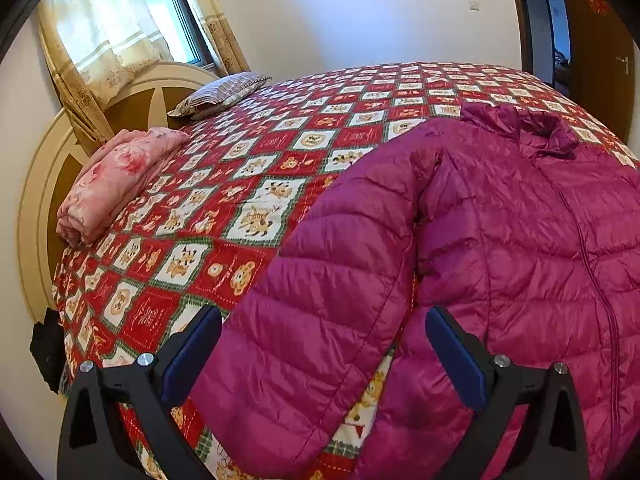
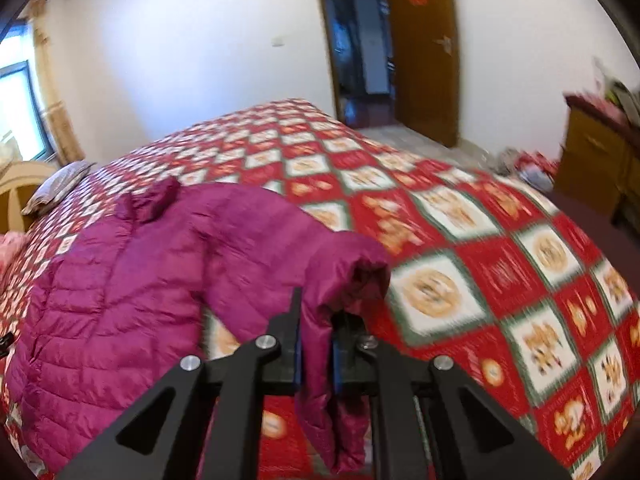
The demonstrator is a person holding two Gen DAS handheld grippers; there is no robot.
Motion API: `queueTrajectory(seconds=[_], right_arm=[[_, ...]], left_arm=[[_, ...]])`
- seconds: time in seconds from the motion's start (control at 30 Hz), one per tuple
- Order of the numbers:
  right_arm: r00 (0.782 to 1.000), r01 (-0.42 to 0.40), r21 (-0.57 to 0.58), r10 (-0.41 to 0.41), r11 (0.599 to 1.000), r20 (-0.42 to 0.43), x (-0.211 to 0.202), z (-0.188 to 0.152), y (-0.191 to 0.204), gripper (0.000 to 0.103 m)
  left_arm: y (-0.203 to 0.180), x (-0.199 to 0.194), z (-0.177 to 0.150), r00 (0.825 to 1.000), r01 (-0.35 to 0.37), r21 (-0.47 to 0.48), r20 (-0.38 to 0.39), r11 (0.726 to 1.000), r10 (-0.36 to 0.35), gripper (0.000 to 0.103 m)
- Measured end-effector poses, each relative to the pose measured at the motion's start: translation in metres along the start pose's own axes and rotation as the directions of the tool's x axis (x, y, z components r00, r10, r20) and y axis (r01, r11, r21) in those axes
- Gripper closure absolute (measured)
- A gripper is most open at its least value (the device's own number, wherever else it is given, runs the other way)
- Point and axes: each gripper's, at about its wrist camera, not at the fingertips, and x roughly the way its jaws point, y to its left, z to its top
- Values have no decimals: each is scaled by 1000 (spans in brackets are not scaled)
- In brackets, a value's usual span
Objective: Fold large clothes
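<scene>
A magenta puffer jacket lies front up, zipped, on the red patterned bed quilt. My left gripper is open, its blue-padded fingers on either side of the jacket's near sleeve, not closed on it. In the right wrist view the jacket lies to the left. My right gripper is shut on the other sleeve's cuff and holds it lifted off the quilt.
A folded pink blanket and a striped pillow lie near the headboard. A window with curtains is behind. An open doorway, wooden door and a cabinet stand beyond the bed.
</scene>
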Motion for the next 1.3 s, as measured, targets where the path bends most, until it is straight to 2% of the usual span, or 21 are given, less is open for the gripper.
queueTrajectory(seconds=[0.2,0.47,0.53,0.57,0.6,0.67,0.77,0.83,0.9,0.93,1.03,1.07,1.17,1.23,1.3], right_arm=[[996,-90,-104,91,990,7,17,11,75,91],[982,-188,-232,187,954,-26,58,-6,172,91],[978,-211,-252,205,945,-50,69,-13,188,86],[977,-215,-257,207,942,-56,71,-15,192,74],[974,-227,-263,218,938,-64,70,-19,194,56],[963,-268,-247,264,931,-50,54,-23,190,43],[959,-277,-255,283,927,-14,24,-25,177,43],[945,-318,-221,328,922,10,3,-22,157,43],[948,-299,-180,313,937,53,-8,-17,138,43],[958,-264,-147,276,953,71,-9,-13,121,43],[992,-109,-30,111,994,55,13,0,78,43],[999,-39,21,38,999,22,33,5,58,43],[991,83,40,-79,996,-104,91,8,30,43],[987,77,31,-72,997,-146,117,6,30,43],[991,7,6,-6,1000,-137,119,3,44,43]], left_arm=[[-4,8,7,1000,5,-12,9,1000,-5,1],[-21,18,2,999,45,-5,-12,999,-45,1],[-24,18,0,999,45,1,-15,999,-45,1],[-24,18,-1,999,44,4,-17,999,-44,1],[-23,17,-1,999,42,6,-17,999,-42,1],[-21,17,-1,999,35,2,-17,999,-35,1],[-19,16,1,999,29,-6,-15,1000,-29,1],[-22,15,3,1000,25,-7,-15,1000,-25,1],[-28,11,6,999,31,-6,-9,1000,-31,1],[-32,9,7,999,32,-2,-3,999,-32,1],[-50,-1,13,998,55,16,21,998,-55,1],[-58,-5,16,998,64,24,28,998,-65,1],[-83,-11,24,994,104,47,39,993,-106,1],[-101,-11,29,990,133,57,38,990,-135,1],[-116,-12,33,984,168,63,42,984,-171,1]])
